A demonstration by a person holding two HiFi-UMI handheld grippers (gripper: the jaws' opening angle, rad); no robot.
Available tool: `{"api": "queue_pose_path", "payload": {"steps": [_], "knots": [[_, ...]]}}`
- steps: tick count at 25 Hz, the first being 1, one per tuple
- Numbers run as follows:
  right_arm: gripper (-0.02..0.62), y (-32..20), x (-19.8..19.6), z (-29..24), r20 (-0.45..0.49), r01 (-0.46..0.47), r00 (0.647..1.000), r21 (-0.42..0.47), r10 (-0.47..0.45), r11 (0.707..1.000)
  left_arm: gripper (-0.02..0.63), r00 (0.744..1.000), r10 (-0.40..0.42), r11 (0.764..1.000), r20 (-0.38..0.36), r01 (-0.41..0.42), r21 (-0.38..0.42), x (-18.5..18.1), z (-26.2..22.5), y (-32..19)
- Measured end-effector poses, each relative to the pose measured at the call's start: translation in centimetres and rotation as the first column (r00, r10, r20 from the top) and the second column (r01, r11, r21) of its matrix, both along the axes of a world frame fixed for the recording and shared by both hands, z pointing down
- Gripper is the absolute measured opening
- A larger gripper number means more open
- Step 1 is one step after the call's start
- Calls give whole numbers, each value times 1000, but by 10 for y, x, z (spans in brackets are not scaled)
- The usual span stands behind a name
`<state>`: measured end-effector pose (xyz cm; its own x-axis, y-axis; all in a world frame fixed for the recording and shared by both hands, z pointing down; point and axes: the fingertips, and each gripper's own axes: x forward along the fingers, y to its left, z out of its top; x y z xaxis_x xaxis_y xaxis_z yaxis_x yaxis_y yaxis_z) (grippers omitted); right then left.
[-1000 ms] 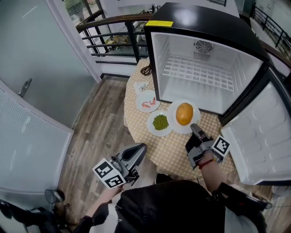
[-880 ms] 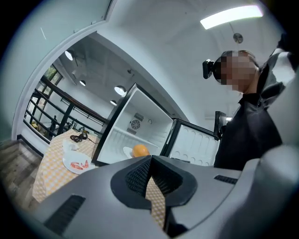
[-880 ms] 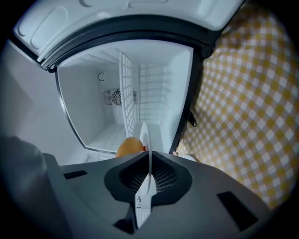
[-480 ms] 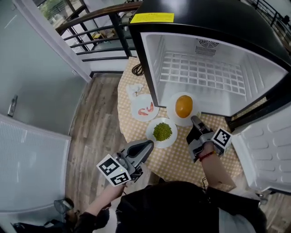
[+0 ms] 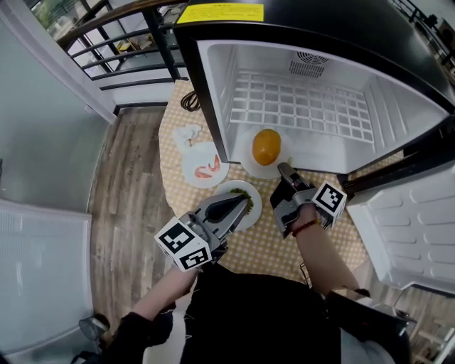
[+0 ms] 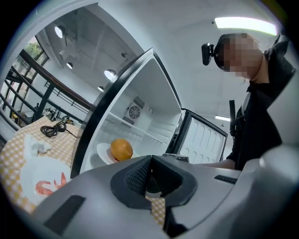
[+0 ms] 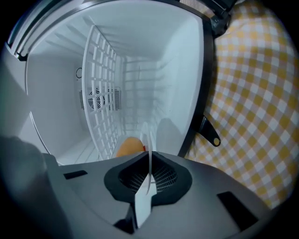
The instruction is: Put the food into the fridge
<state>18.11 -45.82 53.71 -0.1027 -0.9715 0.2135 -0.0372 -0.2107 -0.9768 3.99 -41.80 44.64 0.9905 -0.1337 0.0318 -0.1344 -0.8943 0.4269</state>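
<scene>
Head view: the right hand-held gripper (image 5: 286,173) holds the plate (image 5: 249,161) of orange food (image 5: 266,146) at the fridge (image 5: 306,106) threshold, partly inside. The greens plate (image 5: 252,193) and shrimp plate (image 5: 205,165) are left on the worktop (image 5: 263,238) outside the fridge.

Left gripper view: the left hand-held gripper (image 6: 149,175) is closed and empty.

Right gripper view: the jaws pinch the plate's rim, aimed into the fridge.

Yellow label (image 5: 220,13) on fridge (image 5: 341,20) top, print too small to read

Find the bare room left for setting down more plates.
Free: the fridge floor right of the orange's plate, up to the right wall; the wire shelf. Crowded: the table left of the fridge, around the shrimp plate and peas plate.
</scene>
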Motion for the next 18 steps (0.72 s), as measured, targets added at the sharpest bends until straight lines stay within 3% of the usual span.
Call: {"api": "queue_pose_path", "payload": {"steps": [5, 8, 11, 18], "knots": [[23, -17, 4, 2, -13, -62, 998, -13, 62, 998, 14, 999, 27, 999, 22, -28, 35, 14, 1, -30], [23, -23, 10, -1, -23, -121, 992, -14, 121, 993, 14, 998, 54, 998, 17, -54, 10, 23, 0, -42], [23, -29, 13, -2, -39, -170, 985, -26, 169, 985, 14, 993, 116, 993, 21, -116, -17, 30, 0, -48], [23, -47, 14, 1, -107, -195, 977, -95, 185, 976, 14, 969, 245, 969, 36, -246, 25, 30, -7, -54]]}}
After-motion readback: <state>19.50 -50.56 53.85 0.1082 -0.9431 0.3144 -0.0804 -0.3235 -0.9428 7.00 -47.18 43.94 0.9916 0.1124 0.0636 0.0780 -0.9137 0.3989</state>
